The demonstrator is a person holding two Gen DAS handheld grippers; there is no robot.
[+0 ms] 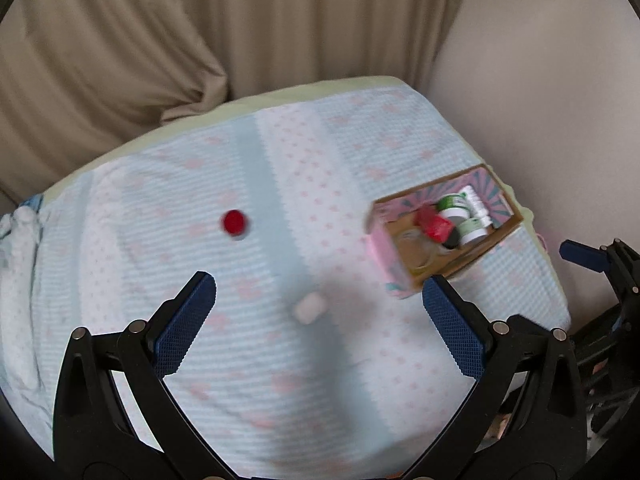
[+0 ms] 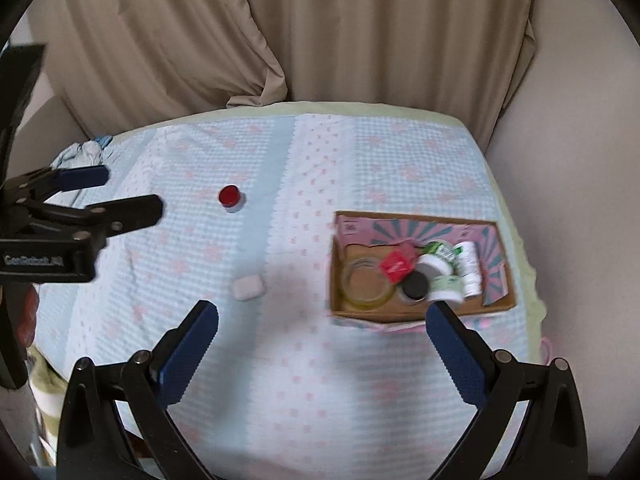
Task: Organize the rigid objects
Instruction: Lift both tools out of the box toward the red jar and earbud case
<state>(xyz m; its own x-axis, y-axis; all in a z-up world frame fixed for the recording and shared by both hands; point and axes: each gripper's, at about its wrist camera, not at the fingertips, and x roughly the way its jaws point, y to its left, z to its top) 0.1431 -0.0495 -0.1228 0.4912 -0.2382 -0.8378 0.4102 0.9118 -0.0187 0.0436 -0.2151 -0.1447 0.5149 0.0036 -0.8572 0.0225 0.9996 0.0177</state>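
Observation:
A small red-capped jar [image 1: 235, 223] [image 2: 230, 197] stands on the patterned cloth, left of centre. A small white rounded case [image 1: 309, 307] [image 2: 249, 287] lies nearer to me. At the right sits a cardboard box [image 1: 466, 262] [image 2: 416, 314] with a pink lining; it holds a clear glass jar [image 2: 363, 282], a red box [image 2: 396, 265], a black lid [image 2: 415, 285] and white-and-green containers [image 2: 460, 264]. My left gripper [image 1: 318, 292] hangs open above the white case. My right gripper [image 2: 322, 322] is open too, above the cloth between the case and the box. Neither holds anything.
The cloth covers a table with a pale green edge [image 2: 520, 248]. Beige curtains [image 2: 320, 32] hang behind it and a plain wall [image 2: 580, 160] stands at the right. The left gripper [image 2: 72, 216] shows at the left of the right wrist view.

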